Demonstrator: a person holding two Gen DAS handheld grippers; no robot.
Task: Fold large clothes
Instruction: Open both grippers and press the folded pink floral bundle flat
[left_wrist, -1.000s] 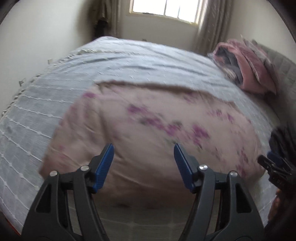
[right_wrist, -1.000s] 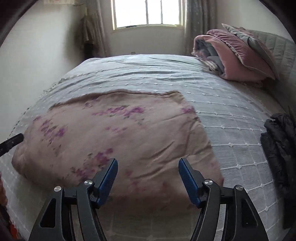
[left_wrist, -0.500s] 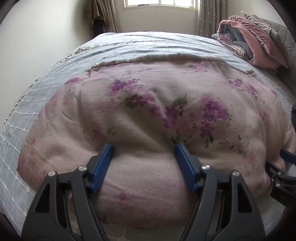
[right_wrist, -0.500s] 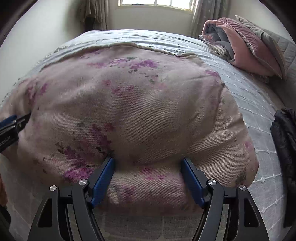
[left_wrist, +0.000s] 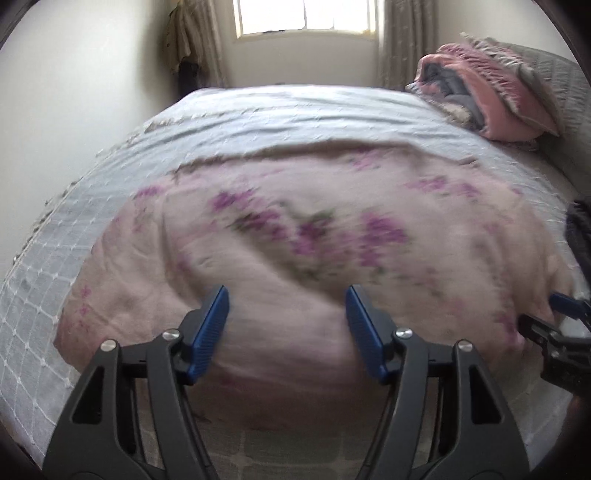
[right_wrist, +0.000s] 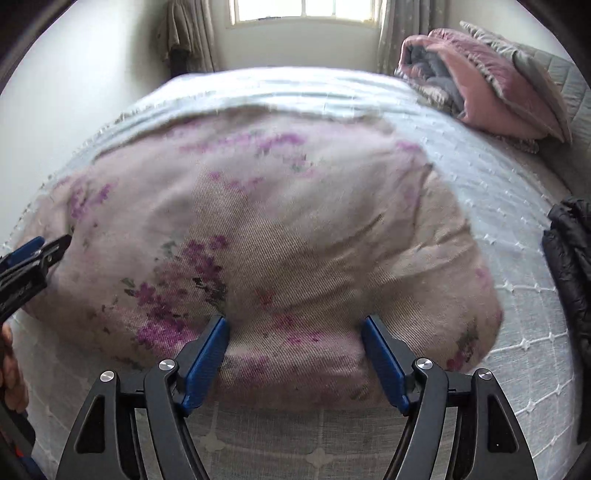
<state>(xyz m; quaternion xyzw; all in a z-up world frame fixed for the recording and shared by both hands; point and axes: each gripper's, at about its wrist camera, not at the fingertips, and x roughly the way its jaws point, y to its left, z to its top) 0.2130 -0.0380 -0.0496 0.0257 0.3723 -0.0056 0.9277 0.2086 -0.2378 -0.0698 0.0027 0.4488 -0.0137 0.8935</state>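
One bed (left_wrist: 280, 110), covered by a pale grey-blue spread with a stitched white grid, fills both views; the window wall stands beyond its far end.

One large pink garment (left_wrist: 303, 236) with purple floral print, thick and padded, lies spread across the near half of the bed, its near edge bulging toward both cameras. In the right wrist view the same piece (right_wrist: 280, 206) shows a rounded right-hand corner short of the bed's right side.

One stack of folded pink and grey bedding (left_wrist: 491, 96) sits at the bed's far right corner, well apart from the garment.

One dark padded jacket (right_wrist: 569, 266) lies on the bed's right edge, apart from the garment.

One left gripper (left_wrist: 288, 325): blue-padded fingers (left_wrist: 208, 328) spread wide and empty, set near the garment's near edge. Contact cannot be told; this view is blurred.

One right gripper (right_wrist: 295, 354): fingers (right_wrist: 207, 358) likewise parted and holding nothing, straddling the near edge of the garment, the fabric bulging between them and appearing to touch the pads. The left gripper shows at this view's left margin, beside the garment's left end.
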